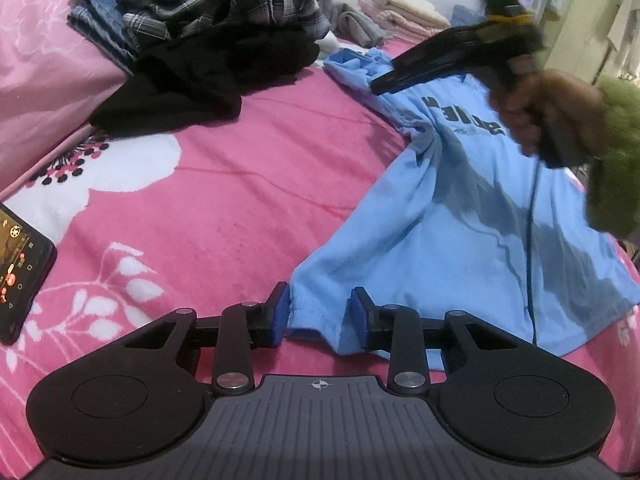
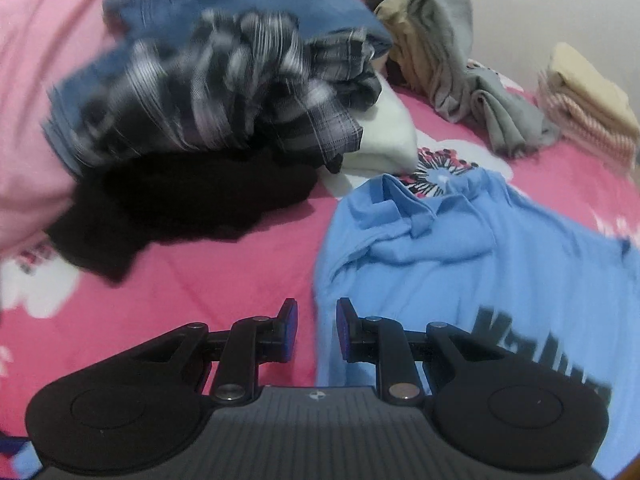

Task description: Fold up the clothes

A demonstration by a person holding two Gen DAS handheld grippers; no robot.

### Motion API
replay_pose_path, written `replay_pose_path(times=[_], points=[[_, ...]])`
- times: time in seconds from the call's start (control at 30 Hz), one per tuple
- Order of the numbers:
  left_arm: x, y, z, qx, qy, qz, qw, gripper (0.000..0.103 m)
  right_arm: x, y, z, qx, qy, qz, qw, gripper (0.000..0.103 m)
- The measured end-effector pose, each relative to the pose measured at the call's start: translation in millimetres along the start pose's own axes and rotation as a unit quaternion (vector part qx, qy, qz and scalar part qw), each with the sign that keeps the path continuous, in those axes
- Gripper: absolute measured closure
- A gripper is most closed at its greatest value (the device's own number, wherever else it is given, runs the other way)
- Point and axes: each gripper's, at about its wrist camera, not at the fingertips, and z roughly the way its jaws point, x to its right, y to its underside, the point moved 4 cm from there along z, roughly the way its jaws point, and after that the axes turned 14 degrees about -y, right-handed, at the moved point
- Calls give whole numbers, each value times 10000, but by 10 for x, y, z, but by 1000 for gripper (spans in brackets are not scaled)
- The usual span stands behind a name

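A light blue T-shirt (image 1: 460, 240) with dark lettering lies spread on the pink flowered bedspread (image 1: 240, 200). My left gripper (image 1: 320, 316) is low at its near corner. The hem lies loose in the gap between the blue pads (image 1: 280, 316), so the jaws stand open. My right gripper (image 1: 380, 84), held by a hand (image 1: 532, 112) in a green sleeve, hovers over the shirt's far end. In its own view the right gripper (image 2: 318, 330) stands narrowly open above the left edge of the T-shirt (image 2: 460, 248), with nothing held between its pads.
At the back left is a heap of a plaid shirt (image 1: 224, 4), jeans (image 1: 100, 12) and a black garment (image 1: 200, 76). Grey clothes (image 2: 460, 72) and a folded stack (image 2: 588, 100) sit at the back right. A lit phone (image 1: 20, 272) lies at the left edge.
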Motion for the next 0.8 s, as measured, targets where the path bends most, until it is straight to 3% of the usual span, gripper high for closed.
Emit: replay_pose_path(times=[0.2, 0.33, 0.47, 0.8], points=[[6, 30, -3, 98, 21, 79, 9999, 71, 67, -2, 261, -262, 238, -203, 9992, 84], [14, 41, 0, 153, 50, 125, 9998, 76, 114, -20, 246, -169, 249, -135, 9995, 94], [-3, 39, 9, 153, 56, 30, 9999, 82, 176, -36, 208, -88, 198, 45, 9998, 96], [-13, 29, 29, 143, 71, -15, 9999, 83, 264, -80, 141, -32, 122, 378, 9992, 96]])
